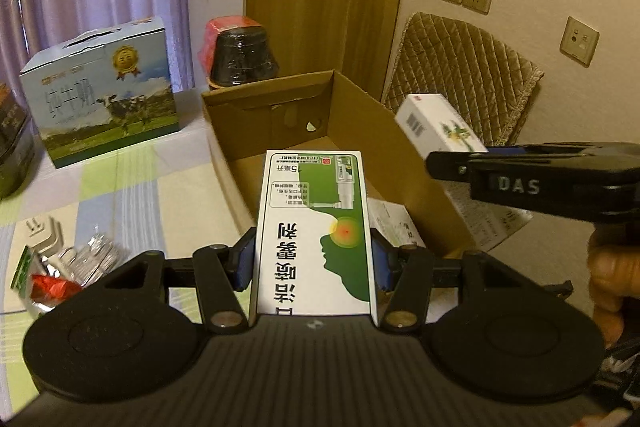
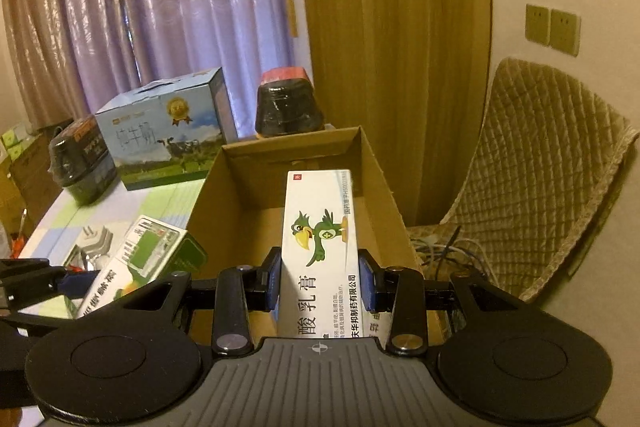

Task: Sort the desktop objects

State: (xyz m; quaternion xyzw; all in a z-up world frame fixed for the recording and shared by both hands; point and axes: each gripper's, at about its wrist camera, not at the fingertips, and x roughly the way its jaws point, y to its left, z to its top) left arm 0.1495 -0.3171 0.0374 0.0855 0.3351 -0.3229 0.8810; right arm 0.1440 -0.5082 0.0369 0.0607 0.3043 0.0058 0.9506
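Observation:
My left gripper (image 1: 313,259) is shut on a white and green spray box (image 1: 316,227), held over the near wall of an open cardboard box (image 1: 360,99). My right gripper (image 2: 321,285) is shut on a white box with a green parrot (image 2: 320,247), pointing into the same cardboard box (image 2: 372,163). In the left wrist view the right gripper (image 1: 452,163) comes in from the right above the carton's rim, carrying the parrot box (image 1: 436,125). The right wrist view has the left gripper (image 2: 60,285) at lower left, shut on the spray box (image 2: 140,263).
A blue milk carton (image 1: 104,87) and a black wrapped pot with a red lid (image 1: 240,55) stand behind the cardboard box. Foil packets and a white plug (image 1: 68,259) lie on the checked cloth at left. A quilted chair (image 2: 540,167) and cables stand to the right.

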